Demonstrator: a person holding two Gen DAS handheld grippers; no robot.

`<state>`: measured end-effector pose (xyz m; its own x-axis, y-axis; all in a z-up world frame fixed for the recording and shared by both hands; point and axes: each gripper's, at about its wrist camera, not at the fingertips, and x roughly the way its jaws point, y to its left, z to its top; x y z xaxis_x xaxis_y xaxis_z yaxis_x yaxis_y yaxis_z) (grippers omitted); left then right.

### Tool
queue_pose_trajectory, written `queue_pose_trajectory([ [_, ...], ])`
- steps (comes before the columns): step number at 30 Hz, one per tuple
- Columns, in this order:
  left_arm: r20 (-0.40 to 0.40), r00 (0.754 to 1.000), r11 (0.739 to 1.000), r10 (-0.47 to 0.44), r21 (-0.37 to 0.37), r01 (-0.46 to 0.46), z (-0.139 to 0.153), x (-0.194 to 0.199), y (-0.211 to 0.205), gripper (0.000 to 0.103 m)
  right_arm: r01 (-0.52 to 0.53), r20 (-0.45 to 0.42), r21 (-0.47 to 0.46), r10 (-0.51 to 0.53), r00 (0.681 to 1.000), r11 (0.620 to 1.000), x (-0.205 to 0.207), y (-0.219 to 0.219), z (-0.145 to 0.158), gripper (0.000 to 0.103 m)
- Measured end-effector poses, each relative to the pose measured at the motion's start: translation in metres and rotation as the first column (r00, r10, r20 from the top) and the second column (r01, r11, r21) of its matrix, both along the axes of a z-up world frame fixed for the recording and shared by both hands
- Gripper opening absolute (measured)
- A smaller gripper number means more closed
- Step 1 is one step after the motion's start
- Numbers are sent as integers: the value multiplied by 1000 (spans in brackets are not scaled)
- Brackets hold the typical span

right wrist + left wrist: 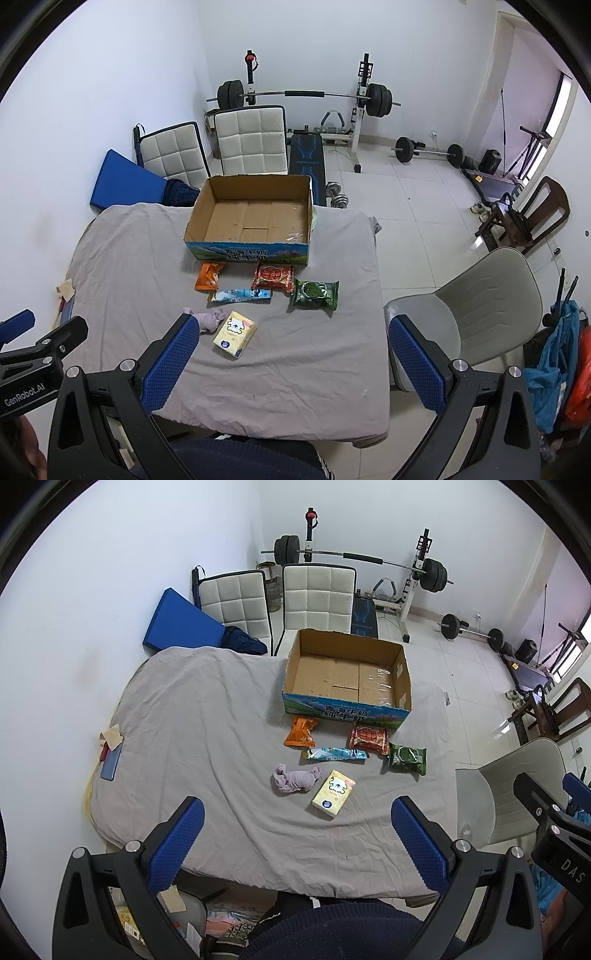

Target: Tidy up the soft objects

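Note:
An open cardboard box (347, 675) (251, 218) stands empty at the far side of the grey-clothed table (207, 738) (314, 350). In front of it lie an orange packet (301, 732) (209, 277), a red packet (369, 739) (273, 277), a green packet (408, 759) (314, 294), a long blue packet (334, 754) (240, 295), a crumpled purple cloth (295, 779) (208, 319) and a yellow tissue pack (333, 794) (235, 334). My left gripper (299, 834) and right gripper (291, 356) are both open and empty, held above the table's near edge.
Two white padded chairs (317, 598) and a blue cushion (181, 624) stand behind the table. A beige chair (480, 314) stands at the table's right. A phone and paper (110, 749) lie at the left edge. Weight bench and barbells (306, 99) fill the back.

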<state>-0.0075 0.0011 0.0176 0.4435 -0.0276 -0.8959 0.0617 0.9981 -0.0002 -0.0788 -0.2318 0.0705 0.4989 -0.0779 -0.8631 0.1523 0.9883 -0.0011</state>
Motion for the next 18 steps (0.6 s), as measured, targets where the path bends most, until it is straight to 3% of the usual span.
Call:
queue_pose_trajectory([
  [10,-6,1000,999,11,-31,-11,-11,13,0,103,2,-20,23,-2,1000,1000,10,-13,-17,103],
  [15,-52,999,1000,6,-28,-7,-50,55,-5,103,16,-96,59,-11,995,998,40,-37,-60,103],
  [18,-123,992,999,-36,-1,36,-103,82,-25,103,12,-166,61,-2,986,998,65,-53,-104,103],
])
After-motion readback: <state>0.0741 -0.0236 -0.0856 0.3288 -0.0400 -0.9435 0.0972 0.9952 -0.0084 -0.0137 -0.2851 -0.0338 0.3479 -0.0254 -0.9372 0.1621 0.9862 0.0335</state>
